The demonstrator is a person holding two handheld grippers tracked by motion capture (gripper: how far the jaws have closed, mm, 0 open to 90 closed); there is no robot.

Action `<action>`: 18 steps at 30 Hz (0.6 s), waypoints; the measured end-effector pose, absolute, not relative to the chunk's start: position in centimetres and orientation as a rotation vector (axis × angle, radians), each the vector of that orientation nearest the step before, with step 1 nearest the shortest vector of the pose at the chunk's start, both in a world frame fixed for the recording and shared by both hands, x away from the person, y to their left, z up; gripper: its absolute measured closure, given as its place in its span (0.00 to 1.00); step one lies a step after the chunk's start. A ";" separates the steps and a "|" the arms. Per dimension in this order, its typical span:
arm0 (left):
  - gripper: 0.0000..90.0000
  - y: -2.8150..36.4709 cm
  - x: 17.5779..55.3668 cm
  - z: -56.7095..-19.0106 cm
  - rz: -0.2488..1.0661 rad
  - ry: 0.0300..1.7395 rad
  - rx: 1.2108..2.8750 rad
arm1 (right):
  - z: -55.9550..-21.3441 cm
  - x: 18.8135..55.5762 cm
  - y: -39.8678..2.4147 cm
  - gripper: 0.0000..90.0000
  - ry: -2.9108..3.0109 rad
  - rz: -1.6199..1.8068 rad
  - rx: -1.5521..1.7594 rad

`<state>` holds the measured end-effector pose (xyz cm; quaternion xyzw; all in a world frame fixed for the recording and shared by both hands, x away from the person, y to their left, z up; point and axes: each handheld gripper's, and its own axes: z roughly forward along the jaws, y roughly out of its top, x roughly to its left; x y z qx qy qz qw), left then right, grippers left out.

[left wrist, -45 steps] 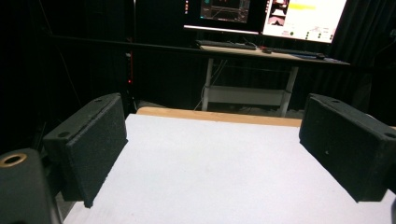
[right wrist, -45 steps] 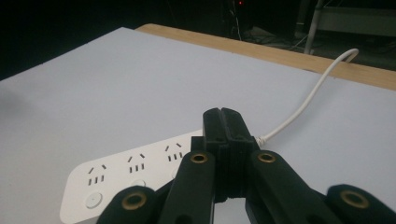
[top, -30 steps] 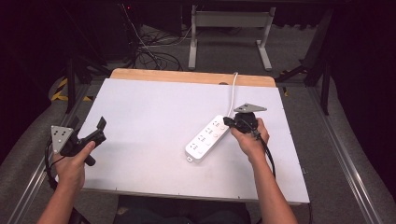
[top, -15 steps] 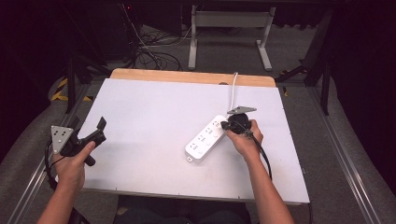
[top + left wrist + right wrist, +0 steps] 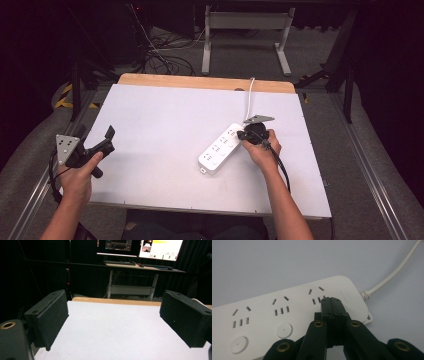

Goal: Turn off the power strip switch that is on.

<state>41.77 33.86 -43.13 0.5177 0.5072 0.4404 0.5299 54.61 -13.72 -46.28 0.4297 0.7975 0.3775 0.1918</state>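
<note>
A white power strip [image 5: 219, 149] lies diagonally on the white tabletop [image 5: 165, 115], right of centre, and its white cord [image 5: 249, 97] runs to the far edge. My right gripper [image 5: 244, 135] is shut with nothing between its jaws. In the right gripper view its closed tip [image 5: 332, 303] rests on the top face of the power strip [image 5: 287, 315] at the cord end, beside the last socket group. Two round buttons show further left, and the cord [image 5: 392, 272] leaves at the upper right. My left gripper [image 5: 96, 133] is held open over the table's left edge, and its view [image 5: 113, 320] has bare tabletop between its jaws.
A wooden strip [image 5: 200, 81] borders the table's far edge. Beyond it stand a desk frame [image 5: 245, 45] and loose floor cables [image 5: 165, 60]. The left gripper view shows lit monitors [image 5: 140, 247] on a desk farther back. Metal rails run along both sides of the table.
My right gripper has shifted slightly left and down onto the cord end of the power strip. The left gripper has not moved.
</note>
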 end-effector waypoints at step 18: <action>0.10 33.8 41.8 -43.2 1.042 1.208 1.245 | -46.4 54.4 -13.5 1.00 2.212 1.047 1.217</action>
